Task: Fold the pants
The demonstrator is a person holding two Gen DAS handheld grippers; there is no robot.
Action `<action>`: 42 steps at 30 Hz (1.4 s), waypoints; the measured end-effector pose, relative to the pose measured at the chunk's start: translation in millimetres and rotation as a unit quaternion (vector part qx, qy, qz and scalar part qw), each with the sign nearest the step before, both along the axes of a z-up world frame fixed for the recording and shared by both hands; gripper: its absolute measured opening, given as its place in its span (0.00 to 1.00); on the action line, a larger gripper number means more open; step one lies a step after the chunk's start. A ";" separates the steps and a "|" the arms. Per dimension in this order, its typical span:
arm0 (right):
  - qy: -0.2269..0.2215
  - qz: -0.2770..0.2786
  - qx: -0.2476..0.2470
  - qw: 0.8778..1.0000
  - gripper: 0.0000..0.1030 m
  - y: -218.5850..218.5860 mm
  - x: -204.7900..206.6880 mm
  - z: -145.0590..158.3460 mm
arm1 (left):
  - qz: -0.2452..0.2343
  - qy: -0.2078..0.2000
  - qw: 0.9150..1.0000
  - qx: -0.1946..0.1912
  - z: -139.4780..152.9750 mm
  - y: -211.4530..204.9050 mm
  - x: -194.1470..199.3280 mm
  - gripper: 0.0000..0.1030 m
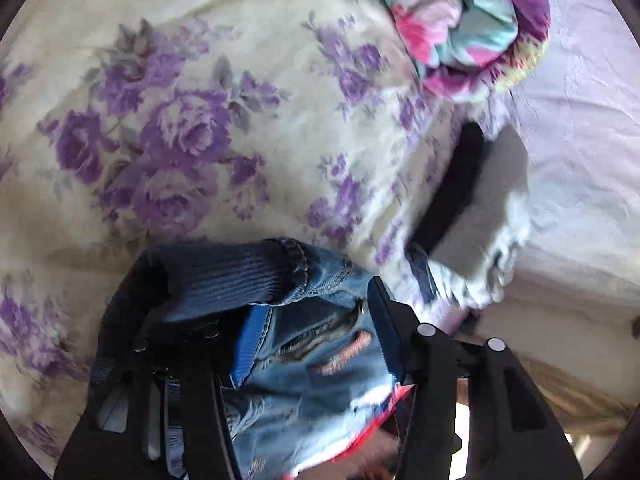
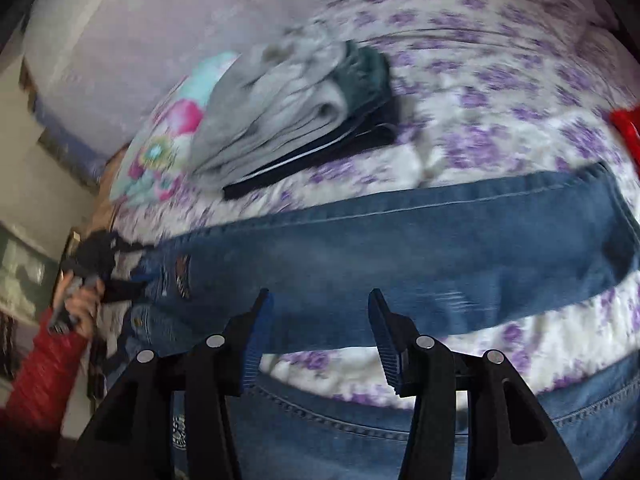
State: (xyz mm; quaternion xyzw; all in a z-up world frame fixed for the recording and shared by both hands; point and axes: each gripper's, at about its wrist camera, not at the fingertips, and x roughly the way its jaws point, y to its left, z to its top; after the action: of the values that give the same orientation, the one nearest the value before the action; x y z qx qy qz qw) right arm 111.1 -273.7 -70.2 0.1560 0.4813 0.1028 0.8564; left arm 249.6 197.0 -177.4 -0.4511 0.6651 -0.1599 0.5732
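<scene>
- The bed point(image 2: 500, 92), under a cream cover with purple roses, serves as the folding surface; the soft cover lets cloth lie spread but not truly flat.
- The jeans point(image 2: 400, 248) lie across the bed from 9 to 3 o'clock in the right wrist view, one leg stretched out with its hem toward 3 o'clock, the ripped part toward 9. A second band of denim runs at 6 o'clock under the right tongs, so the pants look partly doubled over; I judge a fold is under way.
- A stack of folded clothes point(image 2: 288, 120), grey on top of dark layers, sits at 11 o'clock beyond the jeans, likely set aside as done. A bright floral pillow or quilt point(image 1: 464, 24) lies just beside it.
- The left tongs point(image 1: 312, 320) have denim and a dark ribbed cuff bunched between the blue pads, but the pads stand apart and I cannot tell whether they are pinching it. The left hand point(image 2: 80, 300), in a red sleeve, holds that tool at the ripped end at 8 o'clock, low and near the bed's edge.
- The right tongs point(image 2: 320, 332) stand wide apart and hold nothing, hovering above the stretched leg and pointing across it, probably ready to take the leg's near edge.
</scene>
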 end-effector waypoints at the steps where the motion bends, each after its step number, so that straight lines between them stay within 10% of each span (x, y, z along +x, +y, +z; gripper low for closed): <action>1: -0.002 0.032 -0.016 0.999 0.48 26.8 2.4 -0.7 | -0.006 -0.004 1.000 -0.005 2.3 2.4 -3.1 0.47; 9: -0.046 0.269 -0.065 0.960 0.49 203.4 -19.3 1.8 | -0.014 -0.055 0.998 0.017 38.6 28.5 -19.8 0.66; 17: 0.020 0.448 -0.186 0.874 0.55 337.7 -65.0 -68.0 | -0.020 -0.028 0.998 0.052 18.3 19.0 -0.7 0.69; 23: -0.042 0.401 -0.134 0.905 0.55 292.2 -66.0 -23.7 | -0.017 -0.048 0.998 0.047 26.9 15.6 -6.8 0.70; 26: -0.059 0.341 -0.143 0.927 0.71 247.9 -63.6 -15.1 | -0.035 -0.094 0.993 0.064 53.2 15.5 -24.1 0.70; 31: 0.049 0.250 -0.161 0.953 0.77 177.9 -51.2 -67.9 | -0.116 -0.147 0.974 0.130 73.3 -1.2 -83.7 0.77; 34: 0.023 0.256 -0.159 0.953 0.78 171.7 -58.8 -60.7 | -0.156 -0.151 0.944 0.250 43.2 -14.8 -113.7 0.78; 37: -0.020 0.239 -0.162 0.957 0.78 160.7 -68.6 -35.7 | -0.149 -0.180 0.928 0.291 37.7 -20.1 -126.8 0.78; 42: -0.069 0.135 -0.137 0.979 0.81 78.9 -94.8 0.6 | -0.056 -0.186 0.954 0.231 73.4 -3.0 -149.2 0.79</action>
State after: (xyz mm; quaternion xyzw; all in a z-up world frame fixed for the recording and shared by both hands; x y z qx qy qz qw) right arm 16.4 -194.8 -69.7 -0.0372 0.4468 0.1612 0.8792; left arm 100.4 194.1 -104.0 -0.2313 0.5898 -0.1149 0.7652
